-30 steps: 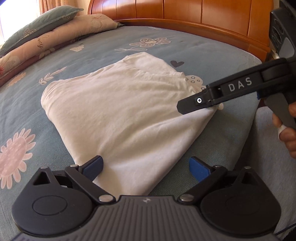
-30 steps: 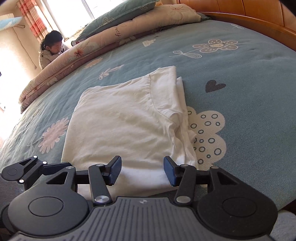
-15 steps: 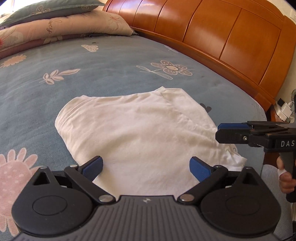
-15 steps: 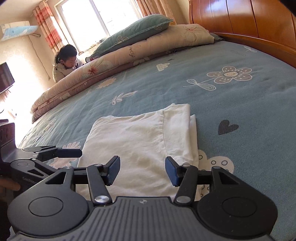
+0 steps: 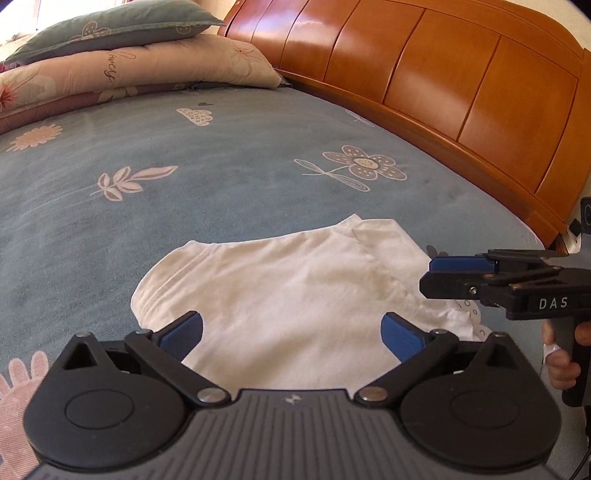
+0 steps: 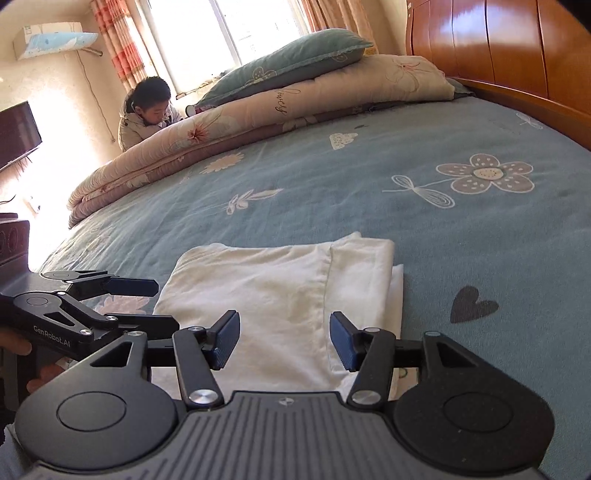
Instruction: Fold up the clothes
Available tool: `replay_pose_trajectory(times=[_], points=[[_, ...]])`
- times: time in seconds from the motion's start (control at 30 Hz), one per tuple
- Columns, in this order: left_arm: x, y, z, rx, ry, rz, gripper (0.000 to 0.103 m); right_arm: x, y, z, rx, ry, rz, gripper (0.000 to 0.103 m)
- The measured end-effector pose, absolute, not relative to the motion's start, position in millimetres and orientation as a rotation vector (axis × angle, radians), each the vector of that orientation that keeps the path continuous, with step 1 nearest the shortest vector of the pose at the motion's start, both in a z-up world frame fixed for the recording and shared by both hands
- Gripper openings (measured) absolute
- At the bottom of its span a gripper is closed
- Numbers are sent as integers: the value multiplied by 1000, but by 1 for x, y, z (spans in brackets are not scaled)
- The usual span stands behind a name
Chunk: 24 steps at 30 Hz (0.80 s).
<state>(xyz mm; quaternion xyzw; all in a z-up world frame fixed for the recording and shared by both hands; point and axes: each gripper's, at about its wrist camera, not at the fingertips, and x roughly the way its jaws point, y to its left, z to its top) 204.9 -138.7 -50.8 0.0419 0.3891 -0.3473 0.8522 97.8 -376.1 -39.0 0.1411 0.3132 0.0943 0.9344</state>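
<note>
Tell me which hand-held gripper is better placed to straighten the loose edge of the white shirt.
Probably the right hand-held gripper: it is open beside the rumpled edge of the shirt, while the left faces the middle.

Sunlit window (image 6: 221, 33), wooden headboard (image 5: 443, 85), blue floral bedsheet (image 5: 221, 184).

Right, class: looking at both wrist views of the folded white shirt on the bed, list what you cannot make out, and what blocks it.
- Near edge of the white shirt: left wrist view, hidden behind the left tool.
- Same edge, right wrist view: covered by the right tool.
- Layers inside the fold: hidden by the top layer.
- Cursive lettering on the quilt: too small.
</note>
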Motion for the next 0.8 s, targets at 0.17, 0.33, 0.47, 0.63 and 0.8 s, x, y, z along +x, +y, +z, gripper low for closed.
replay_pose_trajectory(times=[0.17,0.33,0.47,0.63,0.8], points=[[222,-148,-68,101,886,-694,102,122,-376,-62,280,737,111,61],[227,-149,-75,91,897,-672,102,117,-377,-72,305,713,112,63],[228,-151,-72,101,904,-657,102,118,-378,-71,324,714,114,65],[204,-146,-51,118,849,-625,102,106,-373,-59,307,704,95,65],[154,-138,-36,149,804,-630,102,79,-361,-51,280,709,107,69]])
